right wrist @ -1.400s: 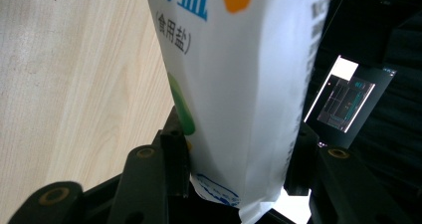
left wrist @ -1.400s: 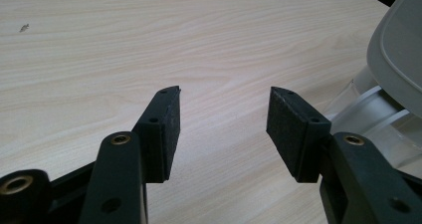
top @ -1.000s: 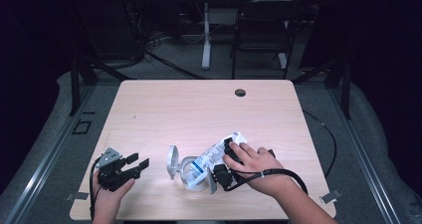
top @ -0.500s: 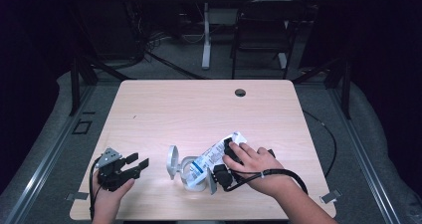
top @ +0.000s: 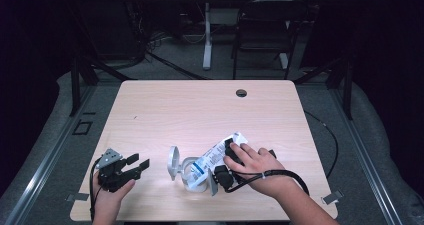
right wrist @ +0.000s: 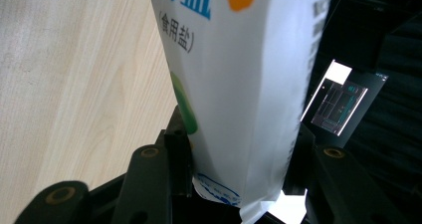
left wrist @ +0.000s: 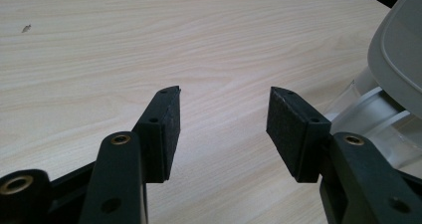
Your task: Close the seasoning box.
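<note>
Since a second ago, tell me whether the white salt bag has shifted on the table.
No. The salt bag lies at the same spot, judged against the dark hole at the table's far edge, with the right hand-held gripper on it.

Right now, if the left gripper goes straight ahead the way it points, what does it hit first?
Probably the clear container: the left gripper, jaws open, points toward it across bare table. In the left gripper view it sits off to the right, so a miss is possible.

High view looks forward and down on the whole tabletop [top: 200,110] from the 6 o'clock edge. Each tool-mounted camera sits very close, skimming the same wood; the right faces a white bag [right wrist: 239,84].
</note>
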`<control>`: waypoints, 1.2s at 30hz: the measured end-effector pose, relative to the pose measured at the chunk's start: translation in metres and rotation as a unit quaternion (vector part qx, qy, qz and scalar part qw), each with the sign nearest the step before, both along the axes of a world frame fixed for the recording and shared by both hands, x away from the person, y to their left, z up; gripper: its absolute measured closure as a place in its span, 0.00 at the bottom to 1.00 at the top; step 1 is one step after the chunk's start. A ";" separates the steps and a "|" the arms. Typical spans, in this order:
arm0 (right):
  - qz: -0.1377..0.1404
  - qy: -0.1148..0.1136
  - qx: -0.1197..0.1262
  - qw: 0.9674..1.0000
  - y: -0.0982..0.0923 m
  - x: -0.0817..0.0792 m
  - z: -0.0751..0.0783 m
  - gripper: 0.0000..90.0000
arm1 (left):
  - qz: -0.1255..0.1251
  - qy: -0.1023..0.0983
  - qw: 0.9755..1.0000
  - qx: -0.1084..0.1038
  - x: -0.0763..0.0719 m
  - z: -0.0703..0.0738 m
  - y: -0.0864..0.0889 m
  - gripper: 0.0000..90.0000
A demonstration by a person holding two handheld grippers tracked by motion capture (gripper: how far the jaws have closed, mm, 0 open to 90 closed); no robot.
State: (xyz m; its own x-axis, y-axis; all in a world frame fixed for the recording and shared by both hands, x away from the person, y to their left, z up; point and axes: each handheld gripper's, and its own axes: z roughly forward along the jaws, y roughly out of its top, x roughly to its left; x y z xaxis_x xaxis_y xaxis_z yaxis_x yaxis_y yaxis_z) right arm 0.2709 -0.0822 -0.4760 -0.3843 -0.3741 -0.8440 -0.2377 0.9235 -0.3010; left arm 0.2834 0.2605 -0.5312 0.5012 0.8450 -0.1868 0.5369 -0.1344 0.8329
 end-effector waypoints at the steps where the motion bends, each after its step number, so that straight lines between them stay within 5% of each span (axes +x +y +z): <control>1: 0.000 0.000 -0.002 1.000 0.000 0.000 0.000 0.65 | 0.000 0.000 1.000 0.000 0.000 0.000 0.000 0.53; 36: 0.008 -0.009 -0.015 1.000 0.001 -0.002 0.001 0.70 | 0.000 0.001 1.000 0.001 0.000 0.000 0.000 0.53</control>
